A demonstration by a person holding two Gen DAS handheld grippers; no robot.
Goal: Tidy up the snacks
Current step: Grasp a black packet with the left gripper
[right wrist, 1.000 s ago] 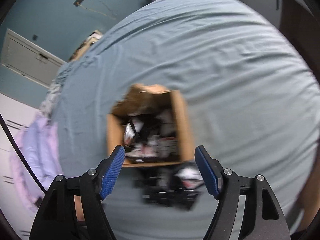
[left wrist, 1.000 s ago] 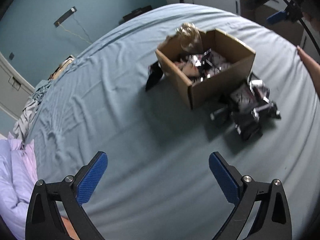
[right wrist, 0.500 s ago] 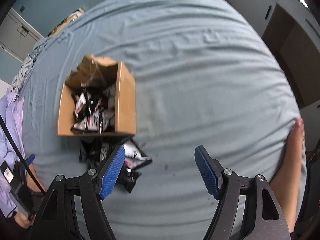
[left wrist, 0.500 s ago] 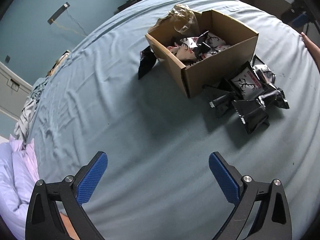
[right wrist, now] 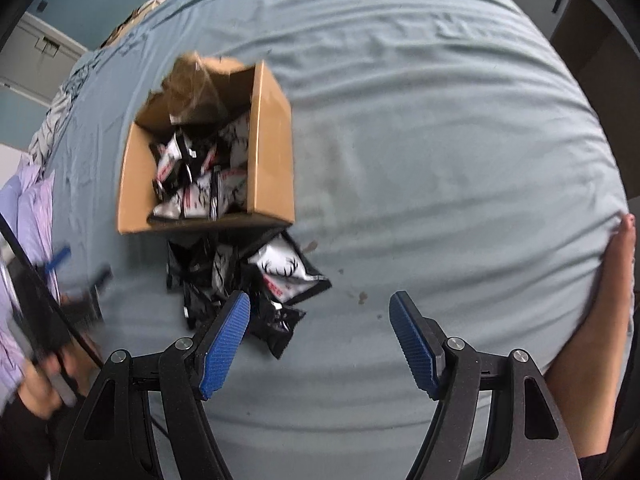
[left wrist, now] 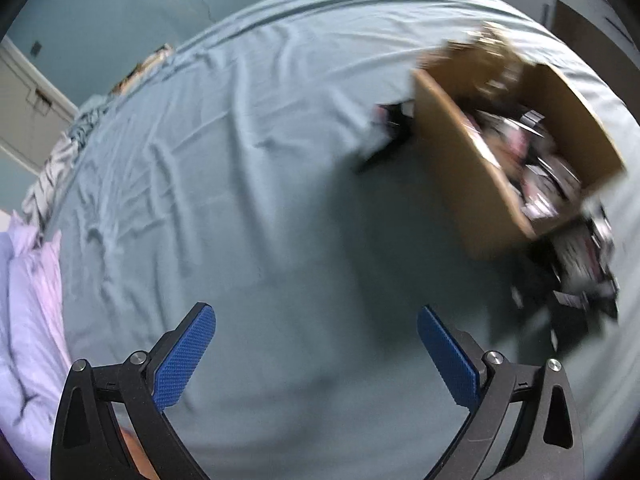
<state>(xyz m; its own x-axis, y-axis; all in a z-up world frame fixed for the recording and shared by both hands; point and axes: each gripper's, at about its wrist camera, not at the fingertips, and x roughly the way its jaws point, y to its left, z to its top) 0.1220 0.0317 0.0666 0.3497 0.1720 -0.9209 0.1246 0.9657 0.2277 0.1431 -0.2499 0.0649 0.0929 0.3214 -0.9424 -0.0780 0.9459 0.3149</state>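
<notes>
Snack packets (right wrist: 256, 284) now sit nearer the right hand-held gripper (right wrist: 320, 340), open and empty; left hand-held gripper (left wrist: 316, 352) likewise; pickup looks next.

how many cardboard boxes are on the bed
1. The open cardboard box sits on the blue bedsheet, partly filled with snack packets; a loose pile of packets lies just outside its near wall. None appears hidden.

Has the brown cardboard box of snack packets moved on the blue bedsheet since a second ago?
Cannot tell. The brown cardboard box sits differently in each view, but both cameras are moving, and the loose snack packets remain against its near wall, suggesting it stayed put.
</notes>
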